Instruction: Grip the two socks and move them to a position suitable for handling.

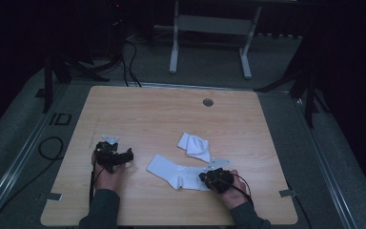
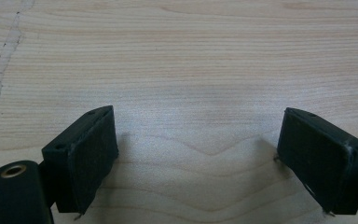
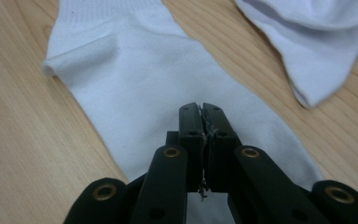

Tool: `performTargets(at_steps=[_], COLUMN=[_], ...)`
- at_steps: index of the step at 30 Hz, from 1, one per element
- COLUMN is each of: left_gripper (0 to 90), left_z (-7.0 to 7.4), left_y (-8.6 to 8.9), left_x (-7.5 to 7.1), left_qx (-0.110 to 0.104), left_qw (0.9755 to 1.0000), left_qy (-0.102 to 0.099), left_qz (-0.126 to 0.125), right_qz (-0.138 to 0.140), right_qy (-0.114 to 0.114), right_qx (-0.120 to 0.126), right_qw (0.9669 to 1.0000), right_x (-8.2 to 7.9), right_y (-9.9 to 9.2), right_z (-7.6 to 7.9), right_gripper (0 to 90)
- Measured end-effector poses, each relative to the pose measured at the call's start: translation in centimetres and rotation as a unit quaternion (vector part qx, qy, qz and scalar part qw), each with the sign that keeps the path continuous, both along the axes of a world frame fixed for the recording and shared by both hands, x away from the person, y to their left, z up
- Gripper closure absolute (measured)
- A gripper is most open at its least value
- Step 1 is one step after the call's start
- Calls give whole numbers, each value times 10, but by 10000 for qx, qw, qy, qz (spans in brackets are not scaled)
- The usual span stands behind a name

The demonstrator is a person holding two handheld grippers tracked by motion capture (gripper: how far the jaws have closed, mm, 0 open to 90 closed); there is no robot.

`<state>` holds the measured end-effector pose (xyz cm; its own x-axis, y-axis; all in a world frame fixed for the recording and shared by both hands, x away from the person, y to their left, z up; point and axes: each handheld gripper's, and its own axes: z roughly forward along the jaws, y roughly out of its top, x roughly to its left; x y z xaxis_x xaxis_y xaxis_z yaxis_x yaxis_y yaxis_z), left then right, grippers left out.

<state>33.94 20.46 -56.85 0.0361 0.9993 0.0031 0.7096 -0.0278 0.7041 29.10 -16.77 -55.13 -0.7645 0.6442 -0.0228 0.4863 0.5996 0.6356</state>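
Observation:
A white sock (image 1: 174,171) (image 3: 135,88) lies flat on the wooden table (image 1: 162,114), stretching from the middle toward my right hand. My right gripper (image 1: 203,177) (image 3: 200,108) is shut, pads pressed together, with its tips resting over the sock's near end. I see no fabric drawn up between the pads. A second white sock (image 1: 194,145) (image 3: 317,42) lies folded just beyond. My left gripper (image 1: 127,159) (image 2: 198,140) rests at the front left, open wide over bare wood, nothing between its fingers (image 2: 88,158).
A round cable hole (image 1: 208,102) sits near the table's far edge. Tape pieces mark the front corners (image 1: 53,196) (image 1: 286,192). A grey metal frame (image 1: 209,24) and floor cables (image 1: 52,148) lie off the table.

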Motion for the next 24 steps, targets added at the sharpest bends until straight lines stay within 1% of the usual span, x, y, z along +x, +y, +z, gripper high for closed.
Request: performTargets(at_steps=[5,6,8,9,11,14,17,20,22,24], left_gripper=[119,119,119,119,119,119,119,119,119,119], left_z=[0,0,0,0,0,0,0,0,0,0], left_y=[0,0,0,0,0,0,0,0,0,0], left_x=[0,0,0,0,0,0,0,0,0,0], left_qx=[-1,-2,0,0,-5,-6,-6,-11,-12,-13], left_qw=[10000,10000,10000,10000,10000,10000,10000,10000,10000,10000], left_qy=[2,2,-1,1,-4,-7,-8,-9,-10,-4], left_qz=[-1,0,1,0,4,5,6,9,9,7], right_qz=[52,36,-31,-67,-97,-100,-187,-277,-341,-389], right_qy=[50,76,15,-54,-130,-290,-323,-302,-256,-145], right_qx=[-15,-6,73,130,147,123,175,65,-75,-248], right_qw=[10000,10000,10000,9999,9998,9995,9992,9991,9991,9988], right_x=[2,5,10,15,22,39,61,82,93,103], right_y=[3,3,2,3,6,14,24,35,42,46], right_z=[1,3,8,13,22,33,38,34,29,21], right_gripper=[863,832,832,835,840,844,846,847,846,846])
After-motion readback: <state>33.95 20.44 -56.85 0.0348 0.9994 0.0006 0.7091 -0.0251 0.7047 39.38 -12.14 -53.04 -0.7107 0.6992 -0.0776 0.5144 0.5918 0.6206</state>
